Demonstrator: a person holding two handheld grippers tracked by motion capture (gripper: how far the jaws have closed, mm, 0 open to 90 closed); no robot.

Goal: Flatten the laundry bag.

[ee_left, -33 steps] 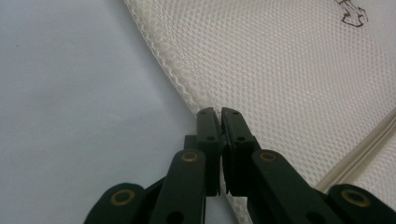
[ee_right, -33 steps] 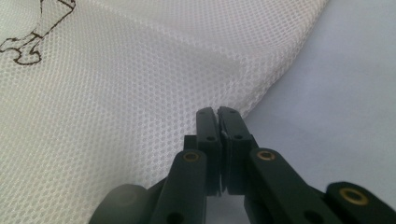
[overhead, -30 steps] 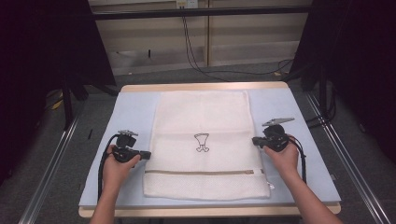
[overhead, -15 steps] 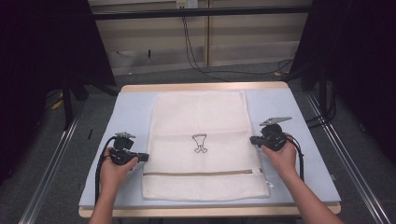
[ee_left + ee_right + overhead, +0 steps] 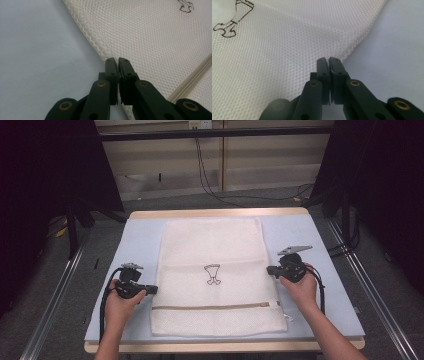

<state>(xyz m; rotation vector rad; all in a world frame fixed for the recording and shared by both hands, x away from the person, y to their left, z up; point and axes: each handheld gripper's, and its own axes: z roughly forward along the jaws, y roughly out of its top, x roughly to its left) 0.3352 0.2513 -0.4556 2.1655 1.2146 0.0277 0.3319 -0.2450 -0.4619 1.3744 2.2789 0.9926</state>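
1. A white mesh bag (image 5: 218, 276) is laid flat on the middle of the counter (image 5: 334, 245), zipper end nearest the person, so both long edges can be reached.
2. The left claw (image 5: 150, 290) is held at the bag's left edge, jaws together; no mesh is seen pinched between them.
3. The right claw (image 5: 270, 269) is held at the bag's right edge, likewise closed, its tips against the mesh.
4. This mirrored placement is judged to prepare a fold of the bag.

The laundry bag (image 5: 215, 270) is cream open-weave mesh cloth; the table (image 5: 140, 240) looks smooth, matt.
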